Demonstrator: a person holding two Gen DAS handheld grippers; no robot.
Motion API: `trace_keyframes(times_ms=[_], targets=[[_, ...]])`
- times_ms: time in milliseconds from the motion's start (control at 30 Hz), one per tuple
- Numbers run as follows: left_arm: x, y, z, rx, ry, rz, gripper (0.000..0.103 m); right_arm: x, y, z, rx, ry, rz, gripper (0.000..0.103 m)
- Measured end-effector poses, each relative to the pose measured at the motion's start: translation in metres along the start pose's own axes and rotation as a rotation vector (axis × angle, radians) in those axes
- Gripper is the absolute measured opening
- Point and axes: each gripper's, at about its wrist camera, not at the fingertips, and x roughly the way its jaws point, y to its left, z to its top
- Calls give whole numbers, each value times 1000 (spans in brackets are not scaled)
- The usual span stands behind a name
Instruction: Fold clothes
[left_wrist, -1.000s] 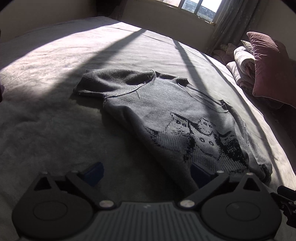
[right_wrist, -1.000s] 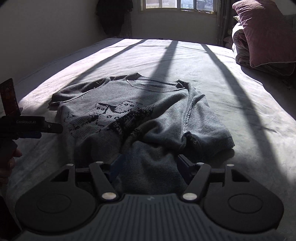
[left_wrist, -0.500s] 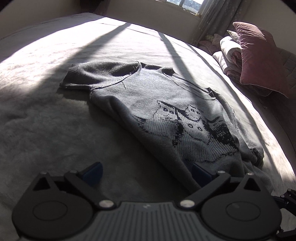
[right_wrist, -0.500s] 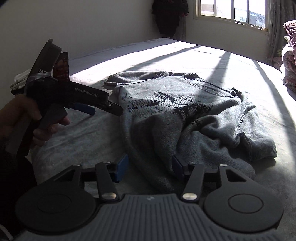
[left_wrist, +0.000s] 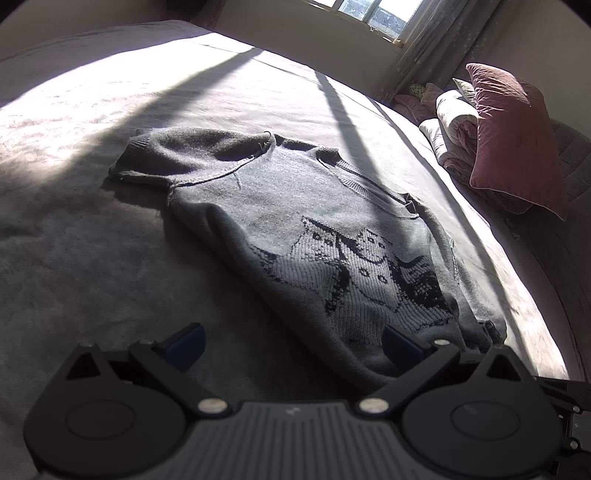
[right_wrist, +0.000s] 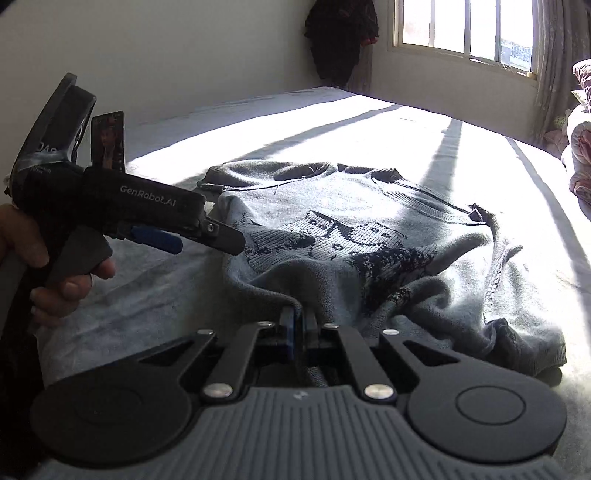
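A grey knitted sweater (left_wrist: 295, 206) with a dark woven picture on its front lies spread on the bed, its collar toward the window. My left gripper (left_wrist: 291, 343) is open above the lower edge, its right pad (left_wrist: 400, 345) over the fabric and its left pad over bare bedding. The right wrist view shows that left gripper (right_wrist: 195, 240) from the side, held in a person's hand (right_wrist: 66, 284) beside the sweater (right_wrist: 369, 229). My right gripper (right_wrist: 299, 321) is shut on a raised fold of the sweater's lower edge, which is bunched there.
The grey bed cover (left_wrist: 92, 240) spreads wide to the left of the sweater. A maroon pillow (left_wrist: 517, 136) and a rolled quilt (left_wrist: 454, 125) sit at the right end. A window (right_wrist: 461, 29) and a dark hanging garment (right_wrist: 340, 37) stand behind the bed.
My right gripper's jaws closed from wide open onto the sweater's lower edge, and it swung left, bringing the left gripper into view. The left gripper tilted slightly but stayed in place.
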Motion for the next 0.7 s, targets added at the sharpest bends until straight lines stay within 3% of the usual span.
trace_keyframes(times_ms=[133, 333, 433, 567, 633, 700], targets=[[1, 0, 6, 10, -24, 3, 102, -11, -29, 17, 97, -93, -73, 4], [19, -2, 4, 54, -30, 44, 95, -4, -67, 25, 188, -127, -181, 4], [30, -4, 2, 52, -24, 45, 90, 14, -84, 19, 223, -93, -234, 4], [37, -15, 2, 89, -35, 32, 86, 43, -101, 3, 245, 19, -311, 4], [41, -20, 3, 110, -38, 28, 85, 57, -103, -8, 222, 86, -363, 3], [44, -24, 3, 131, -44, 31, 79, 58, -97, -10, 176, 89, -380, 3]])
